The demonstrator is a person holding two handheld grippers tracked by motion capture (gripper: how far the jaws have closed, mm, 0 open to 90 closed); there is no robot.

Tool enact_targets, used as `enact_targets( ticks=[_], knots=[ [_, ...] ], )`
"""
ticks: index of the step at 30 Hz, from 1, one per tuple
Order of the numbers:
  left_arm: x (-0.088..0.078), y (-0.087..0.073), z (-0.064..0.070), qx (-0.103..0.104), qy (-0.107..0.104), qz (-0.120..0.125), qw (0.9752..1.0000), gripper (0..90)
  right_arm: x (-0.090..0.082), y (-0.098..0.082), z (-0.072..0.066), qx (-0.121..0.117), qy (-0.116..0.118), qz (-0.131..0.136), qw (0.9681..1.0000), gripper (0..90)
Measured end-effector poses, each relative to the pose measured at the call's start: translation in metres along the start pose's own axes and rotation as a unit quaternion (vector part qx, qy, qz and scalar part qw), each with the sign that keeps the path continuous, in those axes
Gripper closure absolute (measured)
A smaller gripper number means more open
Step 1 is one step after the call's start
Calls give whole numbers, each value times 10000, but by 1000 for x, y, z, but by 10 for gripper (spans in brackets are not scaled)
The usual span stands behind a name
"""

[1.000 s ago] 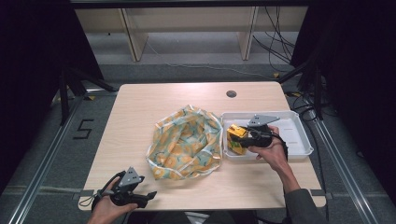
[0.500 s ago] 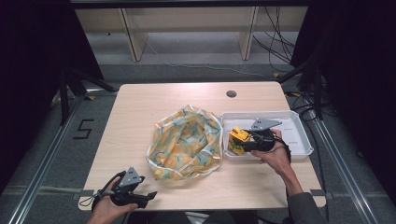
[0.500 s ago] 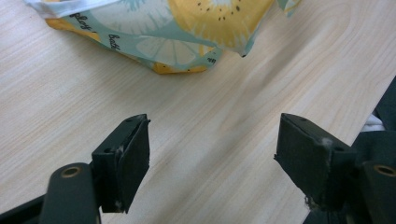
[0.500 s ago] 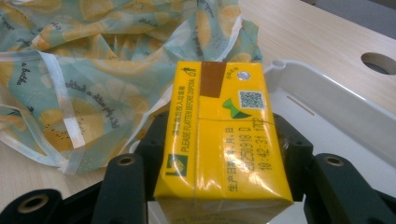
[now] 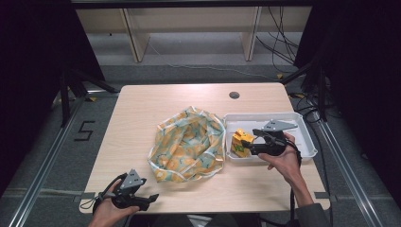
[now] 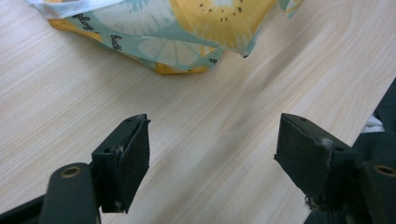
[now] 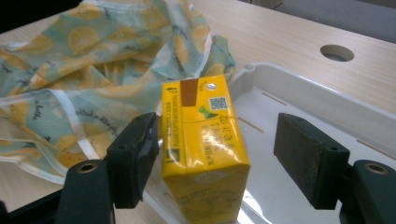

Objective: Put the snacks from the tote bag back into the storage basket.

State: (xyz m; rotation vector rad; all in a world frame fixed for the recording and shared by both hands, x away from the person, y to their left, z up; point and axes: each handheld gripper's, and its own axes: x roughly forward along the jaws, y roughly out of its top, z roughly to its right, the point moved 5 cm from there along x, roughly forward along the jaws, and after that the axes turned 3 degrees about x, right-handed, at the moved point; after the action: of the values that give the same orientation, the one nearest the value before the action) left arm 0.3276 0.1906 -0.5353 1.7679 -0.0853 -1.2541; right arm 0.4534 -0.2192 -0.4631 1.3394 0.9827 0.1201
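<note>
Juice carton (image 7: 201, 140) stands in the white tray (image 5: 302, 137) at the table's right edge, beside the fruit-print bag (image 5: 187, 146); placement looks done. Right hand-held gripper (image 5: 249, 144) jaws have just been opening, carton between them unpressed; withdrawal remains. Left hand-held gripper (image 5: 150, 198) rests wide and empty at the near-left corner.

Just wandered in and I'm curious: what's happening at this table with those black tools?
A person holds a two-fingered gripper in each hand. The right gripper has just been opening its fingers around a yellow juice carton, which lies in the white tray; a gap shows on one side. The left gripper rests open near the table's front edge, holding nothing. A lemon-print bag lies crumpled beside the tray.
</note>
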Motion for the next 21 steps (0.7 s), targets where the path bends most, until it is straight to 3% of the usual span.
enact_targets(
  ticks=[3, 4, 5, 6, 9, 10, 11, 15, 17, 19, 20, 21],
  knots=[
    [0, 0, 0, -95, 11, 17, 10000, 255, -12, 1, -3, 129, 7, 57, 9999, 372],
    [0, 0, 0, -88, -9, -32, 10000, 255, -14, 1, -4, 107, 26, 134, 9998, 401],
    [1, 1, 1, -221, 10, 11, 9998, 255, -17, 1, -4, 25, 60, 134, 9999, 415],
    [1, 1, 0, -167, 23, 37, 9999, 255, -19, 1, -7, 156, 78, 158, 9997, 434],
    [2, 2, -1, -150, 35, 102, 9998, 255, -23, 0, -11, 152, 198, 198, 9995, 546],
    [1, 2, -2, -48, 8, 18, 10000, 255, -24, -1, -13, 91, 311, 131, 9994, 590],
    [1, 1, -1, -208, 15, 40, 9998, 255, -25, -2, -14, 35, 281, 29, 9996, 623],
    [2, 1, -3, -320, 80, 72, 9994, 255, -24, -7, -21, -46, 376, 19, 9993, 757],
    [1, 1, -4, -248, 55, 29, 9997, 255, -25, -9, -24, -121, 429, -74, 9990, 804],
    [2, 1, -3, -325, 77, 37, 9994, 255, -25, -11, -25, -224, 457, -109, 9986, 842],
    [1, 1, -4, -150, 44, -17, 9999, 255, -25, -12, -26, -209, 433, -102, 9988, 854],
    [1, 1, -4, -169, 60, 1, 9998, 255, -25, -13, -26, -305, 444, -101, 9985, 870]
  ],
)
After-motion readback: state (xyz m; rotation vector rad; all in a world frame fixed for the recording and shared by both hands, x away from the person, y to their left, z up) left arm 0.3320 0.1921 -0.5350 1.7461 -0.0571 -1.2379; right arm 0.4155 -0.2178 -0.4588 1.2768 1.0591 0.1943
